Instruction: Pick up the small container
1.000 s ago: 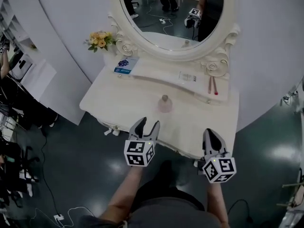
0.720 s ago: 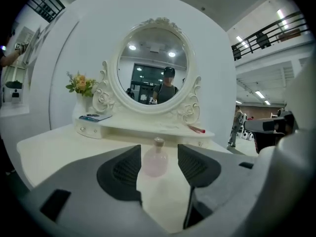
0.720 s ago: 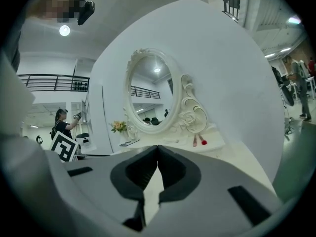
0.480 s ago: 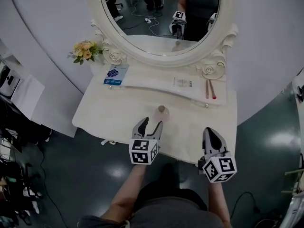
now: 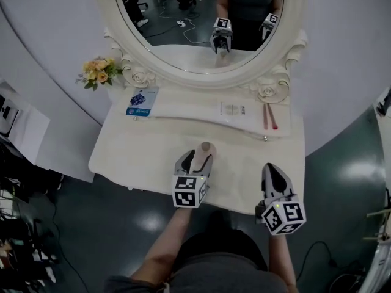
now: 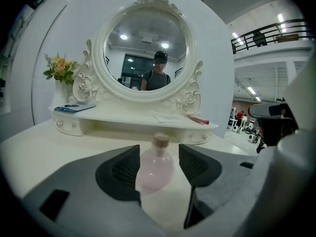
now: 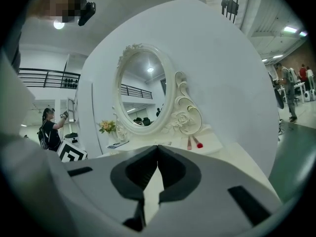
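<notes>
At the left tool (image 5: 198, 156): released, jaws spread wide, pads pressing on nothing. Between the jaw tips, upright on the bench (image 5: 134, 154): the small container (image 6: 155, 164), a round pale-pink bottle with a cork stopper, close to the left pad, with a clear gap to the right one. At the right tool (image 5: 272, 171): clenched on nothing, jaws tip to tip, over the bench's front edge, well apart from the small container. Behind the small container: a raised shelf (image 5: 183, 110) along the back of the bench, with a blue-and-white card (image 5: 139, 101) at its left end and two red-tipped sticks (image 5: 269, 116) at its right end. Above the shelf: an oval mirror (image 5: 183, 47) in a carved white frame. Left of the frame: a small bunch of yellow and orange flowers (image 5: 96, 73). In the mirror: a person's reflection with both tools
</notes>
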Demonstrator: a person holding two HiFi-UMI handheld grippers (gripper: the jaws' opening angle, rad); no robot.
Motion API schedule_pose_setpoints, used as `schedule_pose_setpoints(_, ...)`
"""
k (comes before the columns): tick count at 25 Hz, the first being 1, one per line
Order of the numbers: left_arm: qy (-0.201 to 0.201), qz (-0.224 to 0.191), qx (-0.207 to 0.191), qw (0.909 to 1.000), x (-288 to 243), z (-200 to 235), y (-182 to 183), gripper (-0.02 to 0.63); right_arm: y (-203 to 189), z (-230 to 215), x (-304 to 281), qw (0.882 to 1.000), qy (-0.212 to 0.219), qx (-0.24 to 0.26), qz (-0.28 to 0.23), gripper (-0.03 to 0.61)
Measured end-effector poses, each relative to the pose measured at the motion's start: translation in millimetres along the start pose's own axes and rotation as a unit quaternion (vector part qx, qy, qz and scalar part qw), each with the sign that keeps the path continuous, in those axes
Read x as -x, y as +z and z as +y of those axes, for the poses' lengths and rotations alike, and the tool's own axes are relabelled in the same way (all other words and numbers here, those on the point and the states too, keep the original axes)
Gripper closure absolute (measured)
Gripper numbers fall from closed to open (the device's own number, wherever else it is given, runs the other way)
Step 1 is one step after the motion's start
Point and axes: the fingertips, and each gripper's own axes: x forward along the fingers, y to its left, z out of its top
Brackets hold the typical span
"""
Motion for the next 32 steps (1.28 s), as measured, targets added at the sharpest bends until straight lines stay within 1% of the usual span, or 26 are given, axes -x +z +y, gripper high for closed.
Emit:
schedule_pose_setpoints(9, -0.003, 0.017, -0.015, 0.9997, -19.2, -0.5, -3.0, 0.379, 5.1, -6.1, -6.4, 1.0, -0.009, -0.004, -0.003, 0.574)
schedule_pose_setpoints(17, 0.001, 0.029, -0.027, 0.9992, -34.9, 1.7, -1.8, 0.379, 10.1, -15.1, -17.2, 1.0, -0.008, -0.011, -0.009, 0.574)
schedule_pose_setpoints(23, 0.009, 0.04, -0.032, 0.9987, -47.7, 1.0, -3.7, 0.38, 8.4, -22.3, -24.5, 1.0, -0.005, -0.016, -0.004, 0.574)
schedule_pose_setpoints(32, 0.032, 0.047, -0.037, 0.9977, -57.2, 4.2, -5.1, 0.388, 6.7, -32.1, -33.6, 1.0, 0.002, -0.022, 0.003, 0.574)
